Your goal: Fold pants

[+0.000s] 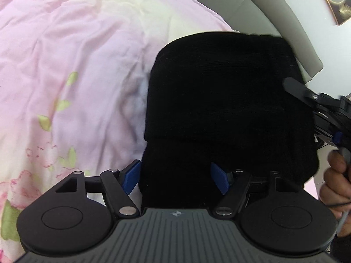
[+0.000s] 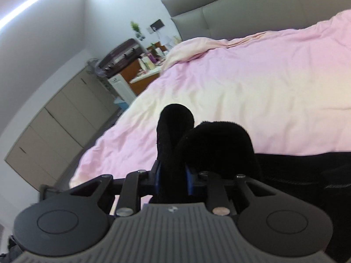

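Note:
The black pants (image 1: 219,100) lie folded in a thick bundle on the pink bedsheet (image 1: 76,65). My left gripper (image 1: 177,177) has its blue pads wide apart, and the near edge of the pants lies between them. My right gripper (image 2: 173,179) is shut on a bunched fold of the pants (image 2: 208,140), which bulges up past the pads. In the left wrist view the right gripper (image 1: 307,96) sits at the right side of the bundle, with the hand that holds it below.
The pink sheet with flower print (image 1: 33,175) spreads to the left. A grey headboard (image 2: 230,6) stands at the far end of the bed. Beige cabinets (image 2: 54,127) and a cluttered desk (image 2: 142,70) line the wall beside the bed.

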Tool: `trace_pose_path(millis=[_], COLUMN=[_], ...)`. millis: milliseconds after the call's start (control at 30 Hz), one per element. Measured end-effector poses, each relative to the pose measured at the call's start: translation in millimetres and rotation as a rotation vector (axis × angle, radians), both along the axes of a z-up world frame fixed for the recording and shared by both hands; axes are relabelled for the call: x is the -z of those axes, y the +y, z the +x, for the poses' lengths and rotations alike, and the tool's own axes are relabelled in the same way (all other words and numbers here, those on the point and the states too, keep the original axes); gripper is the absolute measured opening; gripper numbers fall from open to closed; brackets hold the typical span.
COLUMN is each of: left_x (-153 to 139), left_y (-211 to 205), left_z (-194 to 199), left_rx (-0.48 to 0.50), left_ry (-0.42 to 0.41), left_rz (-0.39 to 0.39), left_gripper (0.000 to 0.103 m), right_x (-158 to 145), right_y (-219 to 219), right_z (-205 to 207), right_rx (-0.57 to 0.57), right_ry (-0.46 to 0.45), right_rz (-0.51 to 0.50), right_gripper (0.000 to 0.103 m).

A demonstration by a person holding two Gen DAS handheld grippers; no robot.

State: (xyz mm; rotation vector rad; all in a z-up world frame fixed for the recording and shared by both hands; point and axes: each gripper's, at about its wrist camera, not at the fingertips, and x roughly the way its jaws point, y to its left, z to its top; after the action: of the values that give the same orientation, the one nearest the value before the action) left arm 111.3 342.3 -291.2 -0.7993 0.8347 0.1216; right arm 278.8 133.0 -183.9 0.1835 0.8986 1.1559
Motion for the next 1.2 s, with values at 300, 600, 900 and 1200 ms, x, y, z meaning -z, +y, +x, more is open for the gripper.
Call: trace_pose_path(millis=[300, 600, 900, 1200], left_x=[27.0, 25.8, 5.5, 11.1], left_y=[-12.7, -6.3, -14.6, -16.8], left_z=[9.4, 7.9, -8.4, -1.3], left_rx=[0.053, 0.043, 0.107, 0.082], left_ry=[0.051, 0.056, 0.066, 0.094], left_rz=[-0.044, -0.088, 0.009, 0.008], left_gripper=[0.084, 0.077, 0.056, 0.058], right_x=[92.2, 65.6, 80.5, 19.0], right_y=[-44.0, -53.4, -77.3, -56.3], right_z=[43.5, -7.5, -13.9, -13.7], right_rx=[0.293, 0.153, 0.097, 0.089], right_ry=[0.191, 0.08, 0.227, -0.122], right_rz=[-0.133, -0.187, -0.185, -0.219], right_gripper=[0.053, 0.067, 0.026, 0.053])
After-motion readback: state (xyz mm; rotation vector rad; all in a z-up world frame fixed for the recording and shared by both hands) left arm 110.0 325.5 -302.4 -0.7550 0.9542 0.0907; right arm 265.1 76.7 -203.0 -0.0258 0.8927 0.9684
